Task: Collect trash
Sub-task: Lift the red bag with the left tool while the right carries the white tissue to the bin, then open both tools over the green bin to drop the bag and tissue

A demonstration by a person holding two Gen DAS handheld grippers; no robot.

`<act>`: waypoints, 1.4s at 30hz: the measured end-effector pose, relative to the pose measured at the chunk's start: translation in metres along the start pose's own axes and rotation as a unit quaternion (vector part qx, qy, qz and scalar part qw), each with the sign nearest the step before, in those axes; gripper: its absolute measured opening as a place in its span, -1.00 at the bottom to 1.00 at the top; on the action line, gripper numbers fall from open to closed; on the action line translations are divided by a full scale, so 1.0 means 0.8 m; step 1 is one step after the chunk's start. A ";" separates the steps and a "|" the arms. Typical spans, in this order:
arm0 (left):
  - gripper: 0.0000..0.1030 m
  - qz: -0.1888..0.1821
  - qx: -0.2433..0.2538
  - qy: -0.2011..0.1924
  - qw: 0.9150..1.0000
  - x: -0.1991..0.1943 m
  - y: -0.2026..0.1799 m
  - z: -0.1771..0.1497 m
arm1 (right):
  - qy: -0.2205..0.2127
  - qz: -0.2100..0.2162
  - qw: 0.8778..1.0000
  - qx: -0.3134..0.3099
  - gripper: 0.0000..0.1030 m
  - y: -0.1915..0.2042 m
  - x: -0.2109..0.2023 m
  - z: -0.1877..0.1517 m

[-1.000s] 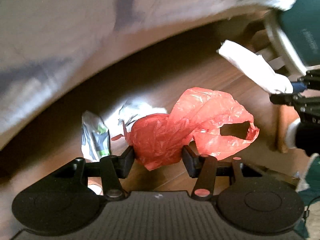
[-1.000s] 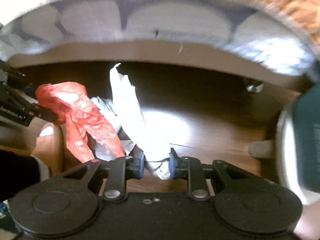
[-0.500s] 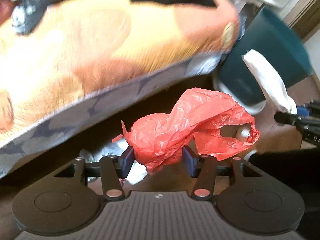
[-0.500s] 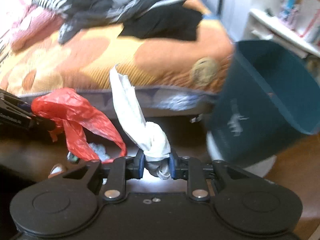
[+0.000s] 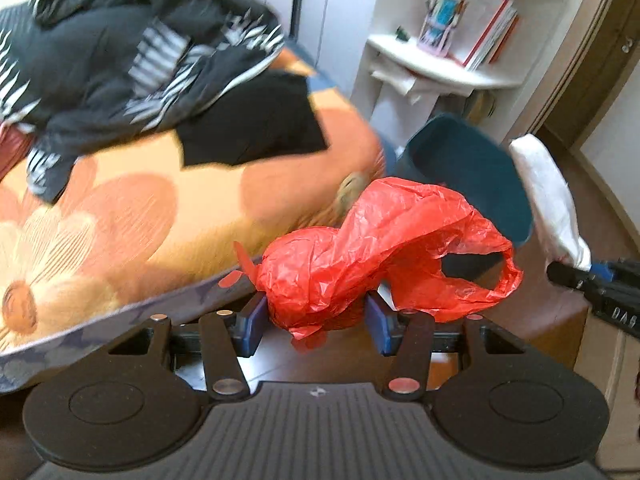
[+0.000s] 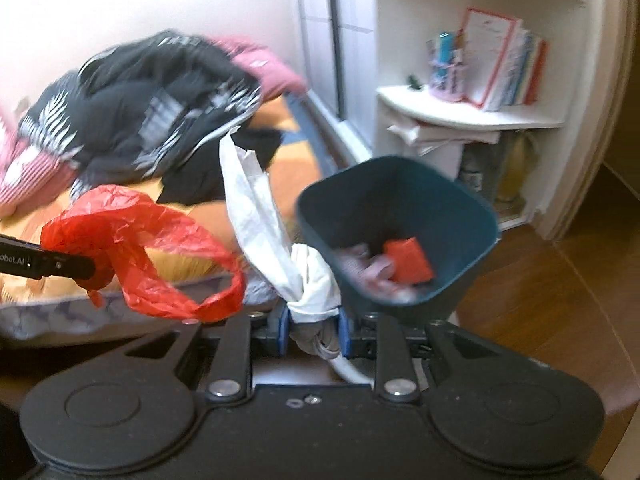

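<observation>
- My left gripper [image 5: 314,320] tilts steeply down, its blue pads clamped on a red bag [image 5: 360,252].
- My right gripper [image 6: 313,330] tilts down too, pads pinching a white bag [image 6: 276,240], level with the left one.

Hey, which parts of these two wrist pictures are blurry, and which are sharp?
Left wrist view: the bed and dark clothes smear with motion; the red bag stays crisp. Right wrist view: clothes and teal bin are soft; the white bag is sharp.
</observation>
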State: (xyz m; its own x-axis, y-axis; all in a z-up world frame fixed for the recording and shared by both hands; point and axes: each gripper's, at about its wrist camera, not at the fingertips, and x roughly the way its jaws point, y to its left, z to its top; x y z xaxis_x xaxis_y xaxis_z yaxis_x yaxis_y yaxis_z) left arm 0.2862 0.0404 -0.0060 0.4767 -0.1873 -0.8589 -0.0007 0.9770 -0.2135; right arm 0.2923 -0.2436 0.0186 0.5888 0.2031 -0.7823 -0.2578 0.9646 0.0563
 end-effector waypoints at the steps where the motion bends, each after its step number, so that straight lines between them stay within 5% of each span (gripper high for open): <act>1: -0.01 -0.005 -0.002 -0.006 1.000 0.001 -0.012 0.010 | -0.005 -0.003 1.000 0.007 -0.55 -0.009 -0.001 0.005; 9: 0.00 0.007 0.026 -0.033 0.999 0.029 -0.113 0.084 | -0.027 -0.034 0.997 0.066 -0.55 -0.075 0.011 0.041; 19: 0.00 0.027 0.094 -0.037 0.995 0.113 -0.203 0.129 | -0.002 -0.058 0.989 0.132 -0.55 -0.139 0.077 0.061; 42: 0.02 0.031 0.163 0.054 0.985 0.279 -0.254 0.136 | 0.062 -0.075 0.989 0.110 -0.43 -0.164 0.200 0.052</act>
State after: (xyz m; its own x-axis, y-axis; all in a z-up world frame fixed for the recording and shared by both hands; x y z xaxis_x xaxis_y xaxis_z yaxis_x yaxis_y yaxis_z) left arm 0.4882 -0.1893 -0.1040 0.3875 -0.1192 -0.9141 0.2639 0.9645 -0.0140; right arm 0.4519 -0.3305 -0.0880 0.5061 0.0448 -0.8613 0.0061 0.9984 0.0556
